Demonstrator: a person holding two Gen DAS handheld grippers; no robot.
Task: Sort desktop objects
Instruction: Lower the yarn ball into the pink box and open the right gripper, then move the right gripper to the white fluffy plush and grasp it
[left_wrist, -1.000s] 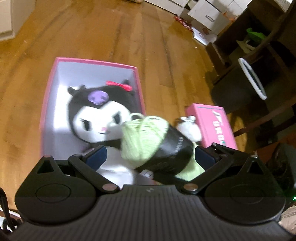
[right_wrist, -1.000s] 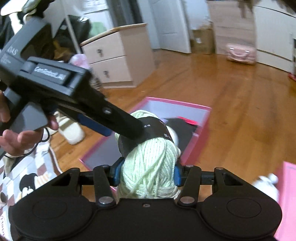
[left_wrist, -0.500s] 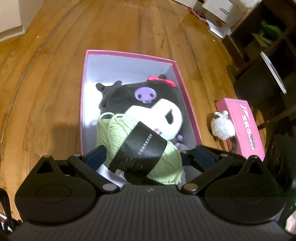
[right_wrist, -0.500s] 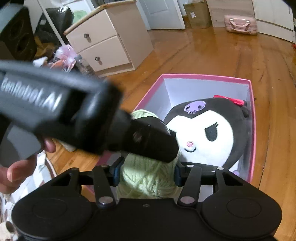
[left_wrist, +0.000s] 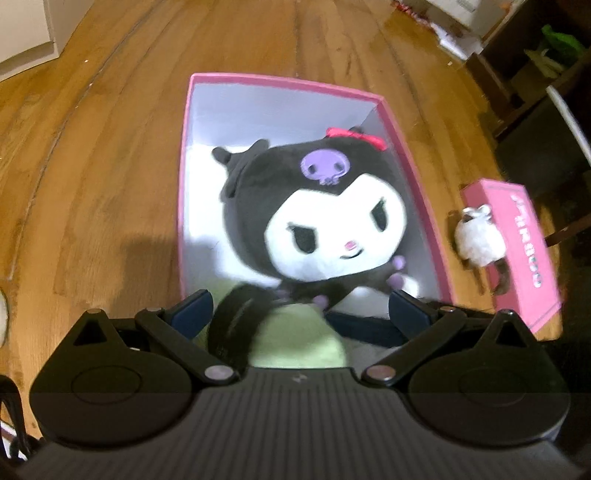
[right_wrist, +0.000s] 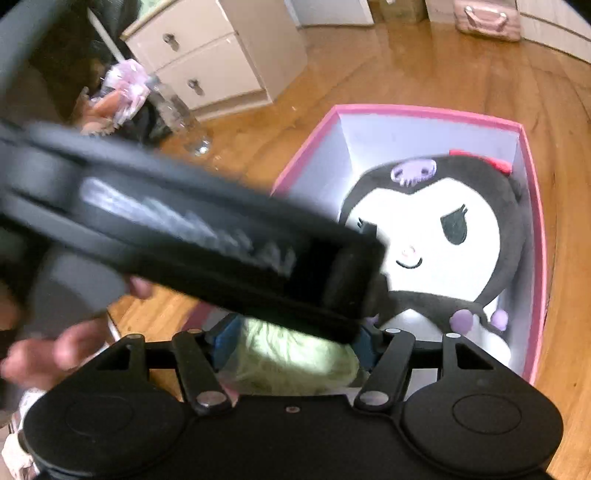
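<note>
Right gripper (right_wrist: 291, 345) is clamped on the green yarn ball (right_wrist: 291, 360), low at the near end of the pink box (left_wrist: 280, 83), presumably to park it beside the plush (left_wrist: 325, 214). Left gripper (left_wrist: 300, 314) has its jaws spread wide, holding nothing. Yarn's blurry and mostly hidden behind the gripper bodies, so can't tell if it's touching bottom.

the left tongs (left_wrist: 299, 308) point down and forward, fingers spread wide apart. the right tongs (right_wrist: 291, 338) sit narrower, pads pressed on something between them. the left tongs' body crosses the right view, gripped by a hand (right_wrist: 55, 350).
</note>
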